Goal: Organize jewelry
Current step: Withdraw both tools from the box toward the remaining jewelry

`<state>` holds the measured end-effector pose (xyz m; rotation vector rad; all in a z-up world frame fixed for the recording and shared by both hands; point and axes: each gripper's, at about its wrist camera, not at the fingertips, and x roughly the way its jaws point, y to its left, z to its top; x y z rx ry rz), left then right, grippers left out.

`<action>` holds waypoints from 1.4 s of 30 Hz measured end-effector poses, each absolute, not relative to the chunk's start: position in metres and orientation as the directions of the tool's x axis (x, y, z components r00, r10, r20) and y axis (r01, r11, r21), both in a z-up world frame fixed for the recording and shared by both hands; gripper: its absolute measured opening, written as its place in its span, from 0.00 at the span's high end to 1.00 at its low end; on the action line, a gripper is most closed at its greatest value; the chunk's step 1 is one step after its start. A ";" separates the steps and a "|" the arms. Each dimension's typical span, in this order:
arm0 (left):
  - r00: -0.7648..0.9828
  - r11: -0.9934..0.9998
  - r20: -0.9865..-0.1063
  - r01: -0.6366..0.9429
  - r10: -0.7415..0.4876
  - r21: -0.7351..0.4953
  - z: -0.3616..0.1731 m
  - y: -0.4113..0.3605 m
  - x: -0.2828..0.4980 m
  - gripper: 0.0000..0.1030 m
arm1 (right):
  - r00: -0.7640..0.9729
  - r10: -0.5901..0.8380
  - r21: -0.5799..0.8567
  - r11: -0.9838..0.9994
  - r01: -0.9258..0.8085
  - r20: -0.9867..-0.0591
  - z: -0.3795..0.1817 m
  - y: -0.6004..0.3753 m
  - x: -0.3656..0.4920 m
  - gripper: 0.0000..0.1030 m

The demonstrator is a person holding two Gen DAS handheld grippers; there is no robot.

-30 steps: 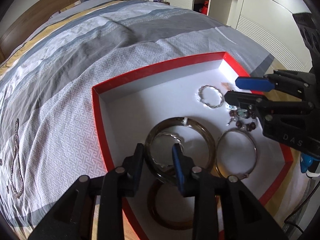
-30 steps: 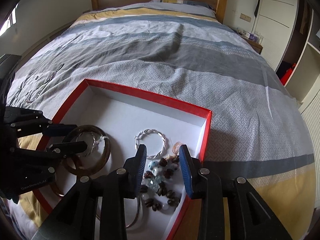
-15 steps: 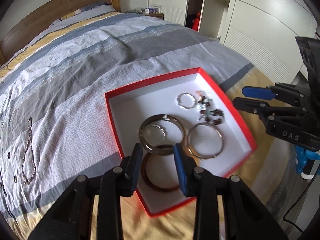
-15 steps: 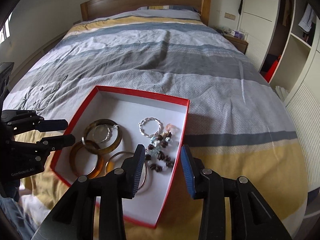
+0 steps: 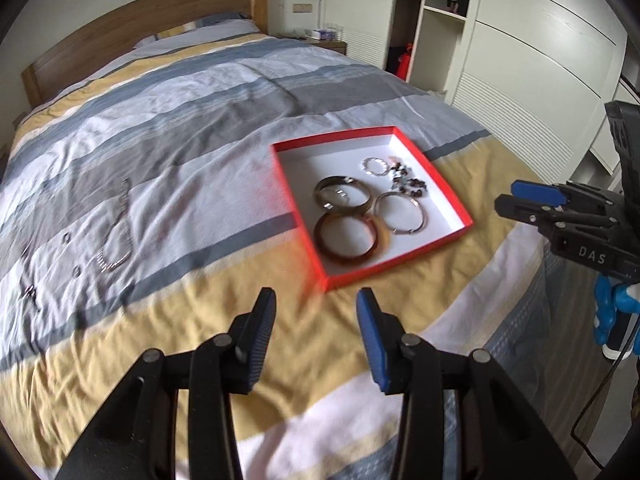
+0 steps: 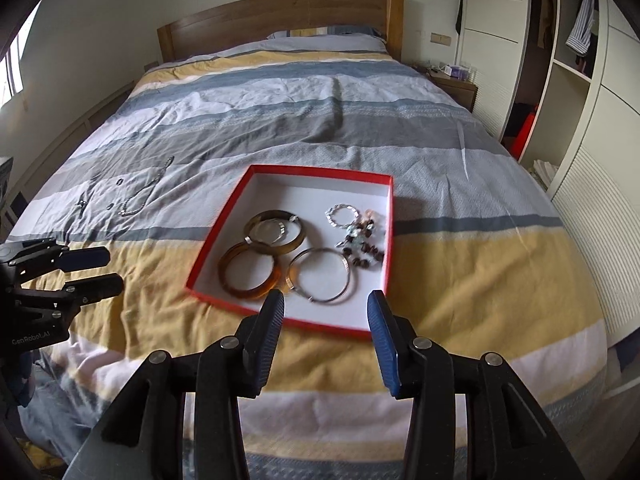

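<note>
A red box with a white floor [image 5: 304, 232] [image 6: 216, 236] lies on the bed. In it are a dark bangle [image 6: 298, 240] with a small silver ring inside, an amber bangle [image 6: 248, 292] [image 5: 346, 258], a thin silver bangle [image 6: 344, 276] [image 5: 420, 204], a twisted silver bracelet [image 6: 340, 210] and a beaded bracelet [image 6: 362, 246] [image 5: 408, 184]. A silver chain [image 5: 116, 258] [image 6: 138, 200] and small pieces lie loose on the bedspread to the left. My left gripper [image 5: 316, 308] [image 6: 96, 270] is open and empty, back from the box. My right gripper [image 6: 326, 308] [image 5: 508, 196] is open and empty near the box's front edge.
The striped bedspread [image 6: 320, 92] covers a bed with a wooden headboard [image 6: 280, 16]. White wardrobes [image 5: 520, 60] and a nightstand [image 6: 456, 84] stand to the right. The bed's foot edge is just below both grippers.
Both grippers have pulled up and back from inside the box to the foot of the bed. The left gripper's jaws have opened wider. The jewelry in the box has stayed put.
</note>
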<state>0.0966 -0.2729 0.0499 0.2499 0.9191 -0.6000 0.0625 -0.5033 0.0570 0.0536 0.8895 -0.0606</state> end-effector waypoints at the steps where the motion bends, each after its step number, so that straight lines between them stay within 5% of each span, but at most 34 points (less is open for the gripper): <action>1: 0.465 0.817 -0.803 0.575 -0.374 -0.048 0.050 -0.264 0.092 0.61 | 0.630 -0.025 0.031 0.997 0.077 -0.776 0.058 -0.500 0.058 0.58; 17: 0.615 0.930 -0.738 0.363 -0.279 -0.049 0.062 -0.108 0.019 0.61 | 0.652 0.016 0.138 0.981 0.136 -0.758 0.066 -0.441 -0.003 0.56; 42: 0.736 0.981 -0.653 0.181 -0.179 -0.064 0.067 -0.038 -0.040 0.61 | 0.644 0.073 0.088 0.996 -0.008 -0.761 0.079 -0.338 -0.022 0.49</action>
